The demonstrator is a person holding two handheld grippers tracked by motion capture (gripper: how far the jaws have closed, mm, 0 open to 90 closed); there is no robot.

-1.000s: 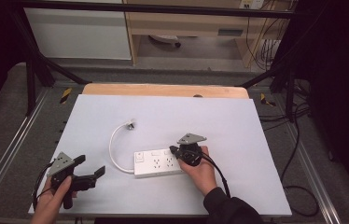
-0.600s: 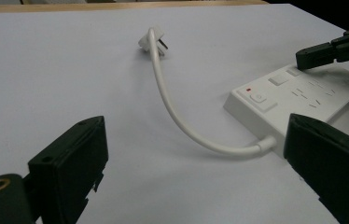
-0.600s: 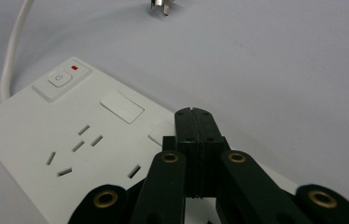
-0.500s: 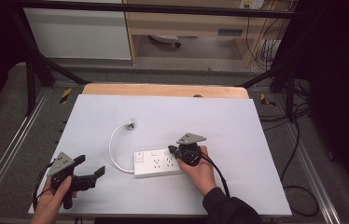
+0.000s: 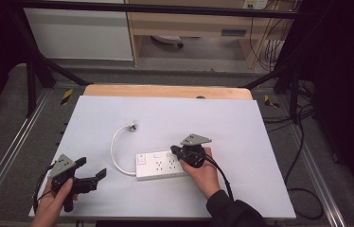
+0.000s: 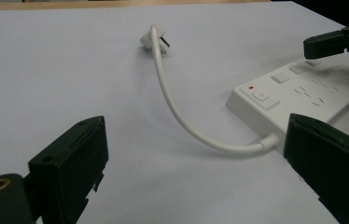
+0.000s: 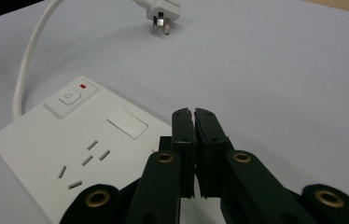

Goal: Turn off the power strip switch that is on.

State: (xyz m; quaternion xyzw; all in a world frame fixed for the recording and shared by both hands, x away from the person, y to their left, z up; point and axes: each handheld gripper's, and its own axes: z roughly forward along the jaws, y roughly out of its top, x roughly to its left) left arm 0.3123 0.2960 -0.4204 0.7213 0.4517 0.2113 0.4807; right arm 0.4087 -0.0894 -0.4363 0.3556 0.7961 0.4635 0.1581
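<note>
— Power strip, where does it sit for you?

— Flat on the white table, a little toward six o'clock of the middle, its long side running from nine to three. Its white cord loops out of the nine o'clock end and curls up to the plug at about eleven o'clock of the strip.

— And your claws?

— My right gripper hangs just over the strip's three o'clock end, jaws pressed together with nothing between them. My left gripper sits well apart near the table's seven o'clock corner, jaws spread wide and empty.

— Anything different from a second ago?

— Hardly. Both hands are where they were, and the strip, cord and plug lie the same. My right jaws show a hairline gap, no more.

— Any writing?

— None I can read. There is a small red mark beside the switch, and a blank white patch next to it.
</note>
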